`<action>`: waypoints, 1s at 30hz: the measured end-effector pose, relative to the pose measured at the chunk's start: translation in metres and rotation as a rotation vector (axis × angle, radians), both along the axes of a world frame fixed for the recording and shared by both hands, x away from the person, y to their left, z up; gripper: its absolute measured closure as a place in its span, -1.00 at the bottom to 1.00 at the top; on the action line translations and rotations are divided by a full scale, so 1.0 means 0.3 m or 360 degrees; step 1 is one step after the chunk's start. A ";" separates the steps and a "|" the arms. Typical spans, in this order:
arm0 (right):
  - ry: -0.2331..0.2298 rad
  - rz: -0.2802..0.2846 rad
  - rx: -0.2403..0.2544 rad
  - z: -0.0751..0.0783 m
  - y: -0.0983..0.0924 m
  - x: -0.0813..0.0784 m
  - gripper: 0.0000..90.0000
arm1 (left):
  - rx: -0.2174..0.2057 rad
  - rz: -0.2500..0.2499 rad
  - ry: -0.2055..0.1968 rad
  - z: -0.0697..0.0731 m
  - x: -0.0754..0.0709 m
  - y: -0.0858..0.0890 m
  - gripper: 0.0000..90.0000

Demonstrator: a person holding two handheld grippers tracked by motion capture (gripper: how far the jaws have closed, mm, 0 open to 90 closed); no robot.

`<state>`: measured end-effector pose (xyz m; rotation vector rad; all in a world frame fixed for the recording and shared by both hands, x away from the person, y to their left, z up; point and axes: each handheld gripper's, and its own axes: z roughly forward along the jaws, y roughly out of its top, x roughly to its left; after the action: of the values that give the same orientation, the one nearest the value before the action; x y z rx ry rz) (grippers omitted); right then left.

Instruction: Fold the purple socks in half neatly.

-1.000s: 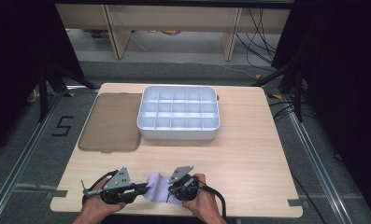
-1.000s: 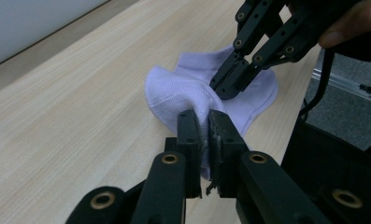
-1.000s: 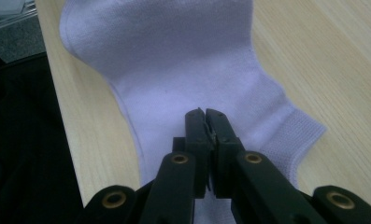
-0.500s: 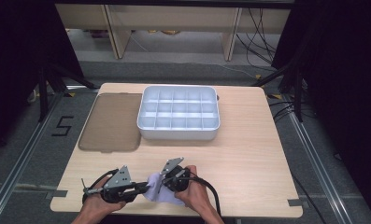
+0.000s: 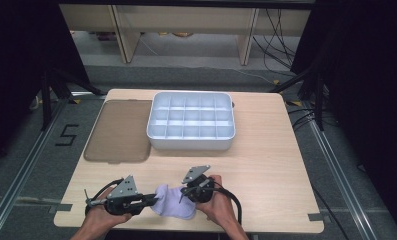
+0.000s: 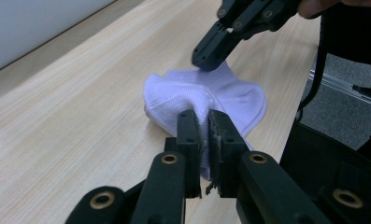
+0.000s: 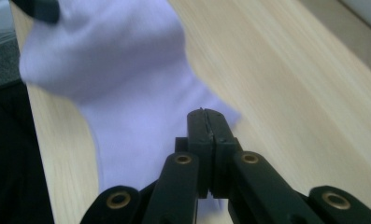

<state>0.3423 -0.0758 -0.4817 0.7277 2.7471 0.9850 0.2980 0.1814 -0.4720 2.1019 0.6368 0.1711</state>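
Observation:
A lavender sock (image 5: 173,204) lies bunched near the table's front edge, between my two grippers. My left gripper (image 5: 150,201) comes in from the left. In the left gripper view it (image 6: 204,126) is shut on a fold of the sock (image 6: 230,95). My right gripper (image 5: 182,196) points down-left at the sock's other side. In the right gripper view its jaws (image 7: 206,114) stand tight together at the edge of the sock (image 7: 127,88). From the left gripper view the fabric rises in a peak to the right gripper's tip (image 6: 207,58).
A white tray (image 5: 191,144) divided into several compartments sits at the middle back of the wooden table (image 5: 266,165). A flat brown lid (image 5: 118,131) lies to its left. Cables trail from both grippers toward the front edge.
My right gripper has shifted a little left and risen slightly at the sock's edge, and the sock has bunched up more. The left gripper has stayed put.

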 end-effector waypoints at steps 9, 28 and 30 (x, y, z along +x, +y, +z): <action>0.0056 -0.0002 -0.0051 -0.042 -0.019 0.012 1.00 | 0.0051 -0.0006 0.0032 -0.024 0.024 -0.087 0.84; 0.0068 -0.0010 -0.0008 -0.047 -0.034 0.015 0.98 | 0.0132 -0.0045 0.0082 -0.084 0.066 -0.183 0.74; 0.0070 -0.0016 0.0020 -0.048 -0.034 0.015 0.93 | 0.0105 -0.0039 0.0097 -0.082 0.063 -0.184 0.67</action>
<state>0.3468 -0.0861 -0.4961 0.7735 2.7739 0.9973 0.3168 0.1261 -0.4967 2.1846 0.6489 0.1162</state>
